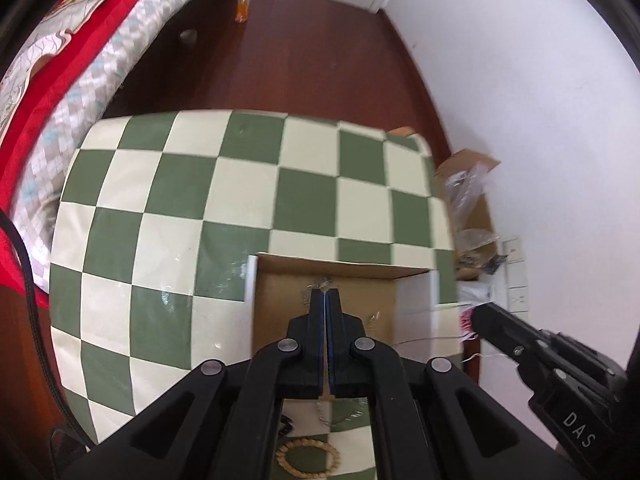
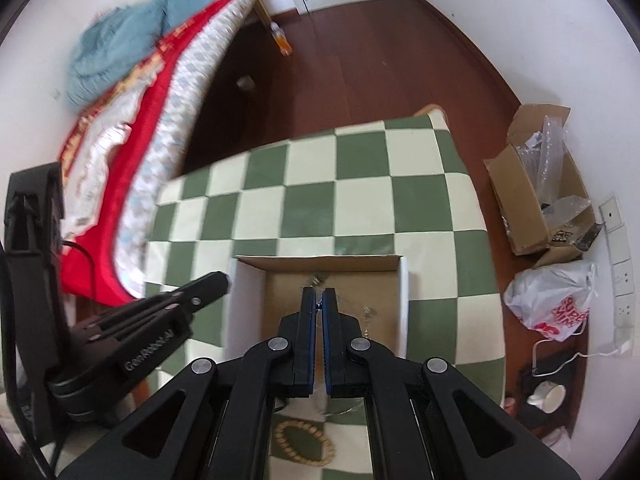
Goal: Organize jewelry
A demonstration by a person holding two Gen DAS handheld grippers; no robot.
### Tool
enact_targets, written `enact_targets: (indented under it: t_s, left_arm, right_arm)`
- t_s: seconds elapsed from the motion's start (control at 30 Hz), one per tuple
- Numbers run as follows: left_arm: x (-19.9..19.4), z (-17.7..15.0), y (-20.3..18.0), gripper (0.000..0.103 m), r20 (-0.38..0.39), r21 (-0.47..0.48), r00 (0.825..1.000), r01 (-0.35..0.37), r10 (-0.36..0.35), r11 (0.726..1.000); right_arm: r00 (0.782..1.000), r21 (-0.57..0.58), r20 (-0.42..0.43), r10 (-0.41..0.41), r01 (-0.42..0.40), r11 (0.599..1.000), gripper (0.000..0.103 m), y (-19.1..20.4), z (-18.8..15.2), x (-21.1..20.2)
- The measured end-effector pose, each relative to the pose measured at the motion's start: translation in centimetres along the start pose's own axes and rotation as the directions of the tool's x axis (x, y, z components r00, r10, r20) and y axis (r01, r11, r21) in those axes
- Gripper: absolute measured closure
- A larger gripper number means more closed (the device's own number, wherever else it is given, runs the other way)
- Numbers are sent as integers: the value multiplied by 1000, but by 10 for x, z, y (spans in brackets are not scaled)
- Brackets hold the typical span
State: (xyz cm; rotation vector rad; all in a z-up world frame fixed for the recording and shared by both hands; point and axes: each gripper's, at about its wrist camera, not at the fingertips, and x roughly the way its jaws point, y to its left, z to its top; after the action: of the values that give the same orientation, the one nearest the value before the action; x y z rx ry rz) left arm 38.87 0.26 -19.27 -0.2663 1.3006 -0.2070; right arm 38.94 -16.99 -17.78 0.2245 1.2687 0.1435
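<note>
White walls (image 1: pixel 520 80), dark wood floor (image 1: pixel 320 60), bed (image 1: pixel 60 100)

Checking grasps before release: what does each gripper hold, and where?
Left gripper: a thin chain, pinched mid-length at the fingertips. Right gripper: cannot be told.

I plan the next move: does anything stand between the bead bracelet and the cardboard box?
Yes: a thin chain shows between bead bracelet and cardboard box, under the shut left tongs; much there is hidden.
</note>
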Motion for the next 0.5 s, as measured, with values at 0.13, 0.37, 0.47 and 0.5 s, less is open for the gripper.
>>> enact_targets:
  t_s: [0.13,0.37,0.47,0.5]
  left_arm:
    - [14,7,5,102,-20,-2,998,-57,57,998]
    - [13,2,5,68,71,71,945,-323,318,944]
    - [6,-3,10,6,127,59,922,-374,365,925]
    - [3,-6,12,6,146,49,919,-376,365,926]
  right_arm:
    - [998,-24,-55,-38,36,999,100,-7,9,28]
    - [985,-7,-162,-63,62,998,51,-24,5,53]
    - [983,-16,-166,-83,82,997,24,-26,-7,54]
    - [981,-18,-166,-99,97,995,17,-27,-12,54]
